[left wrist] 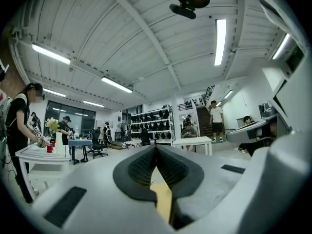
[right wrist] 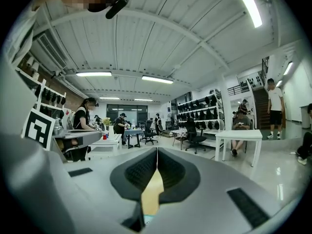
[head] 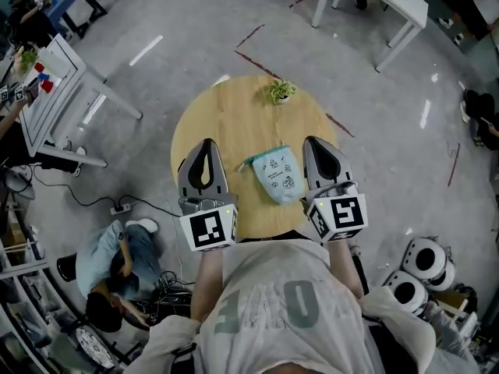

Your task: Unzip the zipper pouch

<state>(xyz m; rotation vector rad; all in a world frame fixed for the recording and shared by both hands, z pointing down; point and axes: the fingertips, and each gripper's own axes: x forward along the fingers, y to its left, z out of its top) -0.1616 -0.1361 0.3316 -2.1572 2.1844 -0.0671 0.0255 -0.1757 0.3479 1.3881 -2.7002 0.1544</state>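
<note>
Left gripper and right gripper are hovering, jaws closed and empty, flanking the zipper pouch on the round wooden table.

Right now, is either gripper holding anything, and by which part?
Nothing is held. The left gripper and the right gripper both have their jaws together with nothing between them. The zipper pouch lies on the round table between the two grippers.

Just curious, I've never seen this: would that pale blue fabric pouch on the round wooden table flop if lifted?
Probably floppy: the pale blue fabric pouch looks soft and rumpled. Likely light; lying flat, it shouldn't roll.
</note>
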